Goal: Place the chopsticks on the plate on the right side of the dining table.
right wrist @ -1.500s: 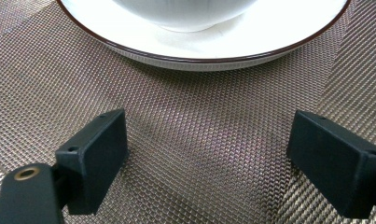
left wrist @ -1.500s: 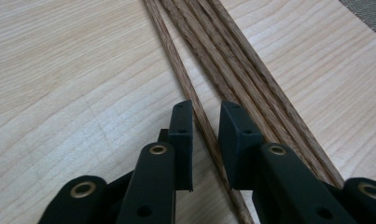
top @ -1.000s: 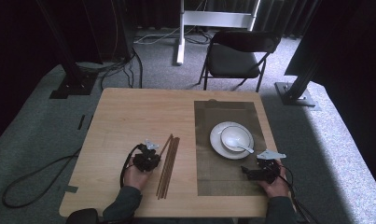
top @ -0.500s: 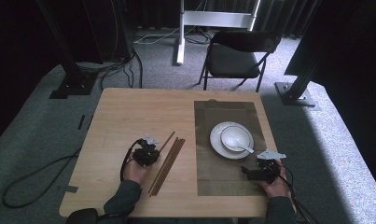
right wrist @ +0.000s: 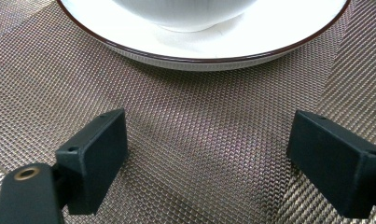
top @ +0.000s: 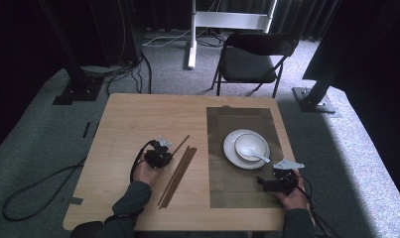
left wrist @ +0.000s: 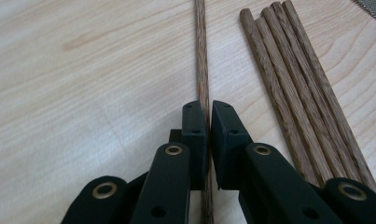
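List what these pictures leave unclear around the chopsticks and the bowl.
- Single chopstick: in the left gripper view its near end is hidden under the left claw, which is shut on it; its far end is cut off by the top edge.
- Bundle of chopsticks: near ends are hidden behind the claw's arm.
- Bowl: in the right gripper view, cut off at the top edge.
- Spoon: too small in the high view for detail.

place: recording studio or lab
signs: black curtains (top: 153, 7), metal stand legs (top: 76, 84), floor cables (top: 33, 188), grey carpet (top: 366, 148), folding chair (top: 249, 62)
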`<control>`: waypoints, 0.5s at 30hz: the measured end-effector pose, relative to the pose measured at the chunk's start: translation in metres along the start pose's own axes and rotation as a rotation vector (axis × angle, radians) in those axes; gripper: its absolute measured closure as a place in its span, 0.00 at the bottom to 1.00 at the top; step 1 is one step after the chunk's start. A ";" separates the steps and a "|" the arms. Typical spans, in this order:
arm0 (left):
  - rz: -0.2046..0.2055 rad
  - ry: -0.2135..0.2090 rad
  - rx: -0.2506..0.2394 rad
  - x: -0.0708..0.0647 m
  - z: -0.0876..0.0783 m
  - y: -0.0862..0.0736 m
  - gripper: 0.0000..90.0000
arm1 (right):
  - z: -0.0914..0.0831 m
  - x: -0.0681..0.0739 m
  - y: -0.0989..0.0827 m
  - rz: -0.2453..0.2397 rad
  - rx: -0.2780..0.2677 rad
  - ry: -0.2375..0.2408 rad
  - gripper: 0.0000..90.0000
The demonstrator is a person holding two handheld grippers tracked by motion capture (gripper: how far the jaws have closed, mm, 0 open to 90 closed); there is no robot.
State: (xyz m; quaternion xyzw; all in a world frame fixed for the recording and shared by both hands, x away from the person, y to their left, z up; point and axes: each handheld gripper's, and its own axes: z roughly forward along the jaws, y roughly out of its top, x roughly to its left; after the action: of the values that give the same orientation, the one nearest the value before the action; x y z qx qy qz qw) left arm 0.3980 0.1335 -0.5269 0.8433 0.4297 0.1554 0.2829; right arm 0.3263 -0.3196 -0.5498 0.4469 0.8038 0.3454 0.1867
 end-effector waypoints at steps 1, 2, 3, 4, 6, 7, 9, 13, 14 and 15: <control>0.000 0.000 0.000 0.000 0.000 0.000 0.94 | 0.000 0.000 0.000 0.000 0.000 0.000 0.13; 0.021 -0.006 0.001 0.001 0.002 0.003 0.94 | 0.000 0.000 0.000 0.000 0.000 0.000 0.13; 0.021 -0.006 0.001 0.001 0.002 0.003 0.94 | 0.000 0.000 0.000 0.000 0.000 0.000 0.13; 0.039 -0.011 0.006 0.001 0.004 0.006 0.94 | 0.000 0.000 0.000 0.000 0.000 0.000 0.13; 0.059 -0.009 0.011 0.000 0.006 0.009 0.94 | 0.000 0.000 0.000 0.000 0.000 0.000 0.13; 0.059 -0.009 0.011 0.000 0.006 0.009 0.94 | 0.000 0.000 0.000 0.000 0.000 0.000 0.13; 0.071 -0.009 0.013 0.000 0.008 0.012 0.94 | 0.000 0.000 0.000 0.000 0.000 0.000 0.13; 0.080 -0.014 0.012 0.002 0.011 0.017 0.94 | 0.000 0.000 0.000 0.000 0.000 0.000 0.13; 0.082 -0.019 0.006 0.003 0.013 0.018 0.94 | 0.000 0.000 0.000 0.000 0.000 0.000 0.13; 0.082 -0.019 0.006 0.003 0.013 0.018 0.94 | 0.000 0.000 0.000 0.000 0.000 0.000 0.13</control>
State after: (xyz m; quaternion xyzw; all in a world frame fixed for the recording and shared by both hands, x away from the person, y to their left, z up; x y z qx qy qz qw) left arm 0.4180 0.1232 -0.5260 0.8625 0.3923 0.1575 0.2781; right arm 0.3264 -0.3197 -0.5498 0.4468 0.8039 0.3455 0.1866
